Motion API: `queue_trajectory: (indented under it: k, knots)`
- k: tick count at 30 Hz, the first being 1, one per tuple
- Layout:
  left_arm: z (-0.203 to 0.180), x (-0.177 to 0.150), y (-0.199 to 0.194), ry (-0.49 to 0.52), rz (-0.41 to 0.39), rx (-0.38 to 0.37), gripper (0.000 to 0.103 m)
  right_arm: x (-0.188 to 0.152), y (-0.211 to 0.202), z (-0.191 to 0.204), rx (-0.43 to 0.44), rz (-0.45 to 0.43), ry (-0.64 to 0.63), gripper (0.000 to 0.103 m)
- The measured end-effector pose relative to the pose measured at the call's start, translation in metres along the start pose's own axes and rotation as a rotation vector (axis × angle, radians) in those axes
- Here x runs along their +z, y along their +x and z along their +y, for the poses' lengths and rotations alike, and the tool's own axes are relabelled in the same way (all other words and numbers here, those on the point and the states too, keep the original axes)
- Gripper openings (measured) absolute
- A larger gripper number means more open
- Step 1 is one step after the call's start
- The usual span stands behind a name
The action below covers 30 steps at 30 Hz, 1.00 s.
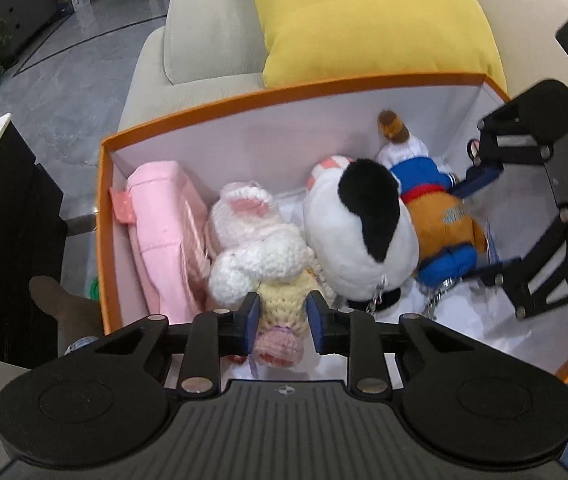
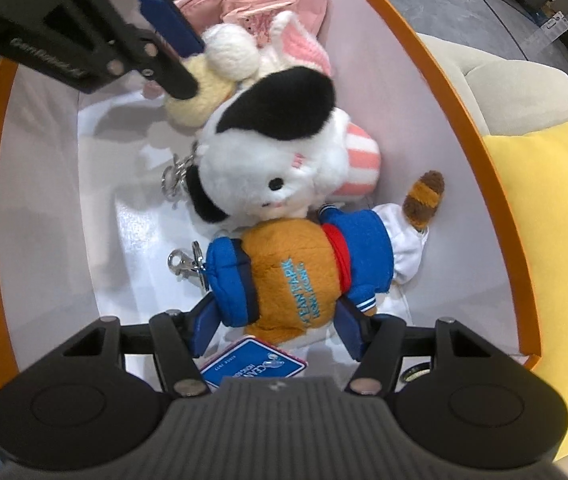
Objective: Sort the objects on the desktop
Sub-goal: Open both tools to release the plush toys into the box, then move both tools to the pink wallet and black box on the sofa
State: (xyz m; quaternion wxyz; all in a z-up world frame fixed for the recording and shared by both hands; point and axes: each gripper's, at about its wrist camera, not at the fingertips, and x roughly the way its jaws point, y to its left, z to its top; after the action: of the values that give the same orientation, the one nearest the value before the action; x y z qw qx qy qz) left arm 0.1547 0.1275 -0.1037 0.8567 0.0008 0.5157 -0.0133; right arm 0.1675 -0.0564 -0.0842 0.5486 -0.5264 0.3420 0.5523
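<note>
An orange-rimmed box (image 1: 295, 90) holds several toys. My left gripper (image 1: 282, 320) is shut on a crocheted bunny (image 1: 260, 252), its blue pads pressing the cream body low in the box; the bunny also shows in the right wrist view (image 2: 230, 50). A white and black plush dog (image 1: 359, 224) lies beside it. My right gripper (image 2: 278, 326) straddles an orange plush in blue clothes (image 2: 295, 276), its pads touching both sides, with the plush resting on the box floor. The right gripper also shows in the left wrist view (image 1: 479, 216). A pink pouch (image 1: 162, 236) lies at the box's left wall.
The box (image 2: 479, 140) stands on a beige sofa (image 1: 204, 32) with a yellow cushion (image 1: 367, 20) behind it. A blue tag (image 2: 254, 362) and metal clips (image 2: 186, 264) hang from the plush toys. A dark cabinet (image 1: 12, 216) stands at the left.
</note>
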Motion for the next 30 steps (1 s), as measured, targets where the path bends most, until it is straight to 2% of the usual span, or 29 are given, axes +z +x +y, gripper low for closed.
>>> queue_trajectory:
  k: [10,19,25,26,30]
  knots:
    - [0.007,-0.003,-0.007,-0.041,-0.021,-0.022,0.032,0.001,0.000,0.014,-0.025,0.016,-0.029,0.068]
    - [0.003,-0.006,-0.041,-0.027,-0.097,-0.033,0.032,0.001,-0.021,0.021,-0.049,0.037,0.050,0.074]
    - [-0.023,-0.006,-0.075,0.026,-0.158,-0.038,0.032,0.000,-0.065,0.020,-0.070,-0.042,0.112,0.074]
    - [-0.028,-0.005,-0.080,0.034,-0.166,-0.039,0.032,-0.008,-0.070,0.001,-0.068,-0.060,0.131,0.074]
    - [-0.053,0.001,-0.100,0.076,-0.206,-0.057,0.032,-0.034,-0.102,-0.003,-0.090,-0.136,0.230,0.073]
